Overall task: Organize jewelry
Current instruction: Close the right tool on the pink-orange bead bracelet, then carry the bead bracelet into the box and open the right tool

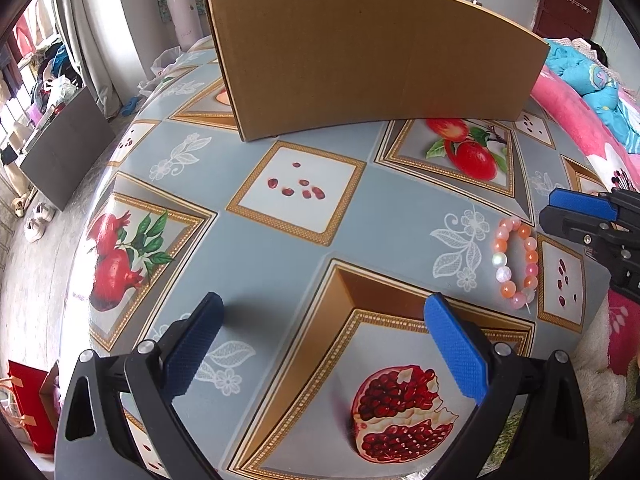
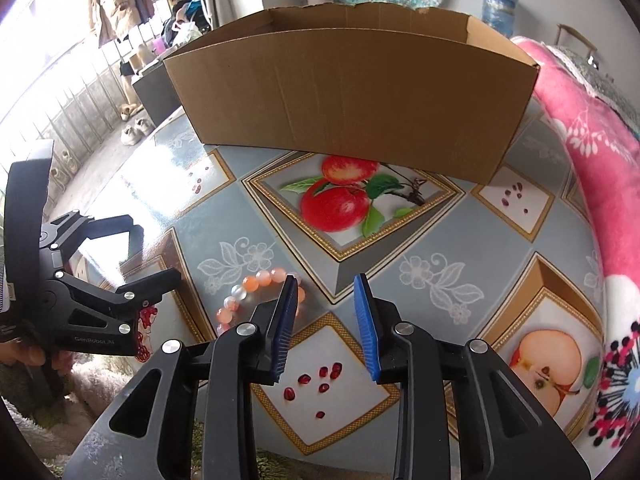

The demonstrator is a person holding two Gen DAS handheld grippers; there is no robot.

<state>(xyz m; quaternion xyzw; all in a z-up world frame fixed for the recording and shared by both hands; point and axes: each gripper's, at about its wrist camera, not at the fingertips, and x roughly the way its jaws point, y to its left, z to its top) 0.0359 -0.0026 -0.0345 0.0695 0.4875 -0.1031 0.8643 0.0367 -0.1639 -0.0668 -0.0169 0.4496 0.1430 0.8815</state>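
The right gripper (image 2: 326,292) hangs nearest, its blue pads a little apart with nothing between them, only bare tablecloth (image 2: 440,240) showing in the gap. The bracelet (image 2: 256,292) lies flat on the cloth just left of that gap, partly hidden behind the left pad, not touching either pad as far as can be told. It is a loop of round pink, orange and pearly beads, probably on elastic: light, limp as a whole, each bead hard and slick, so it is likely to roll or squirt out of a pinch on one bead. A better hold is likely across the strand, with one pad inside the ring. The left gripper (image 1: 324,320) stands wide open over a printed pomegranate, empty. Beyond, the box (image 2: 352,92) sits on the cloth, well apart from the bracelet. Only the right view shows the box open-topped; only the left view shows the whole bracelet ring (image 1: 516,262), unobstructed, with a short thread end sticking out.
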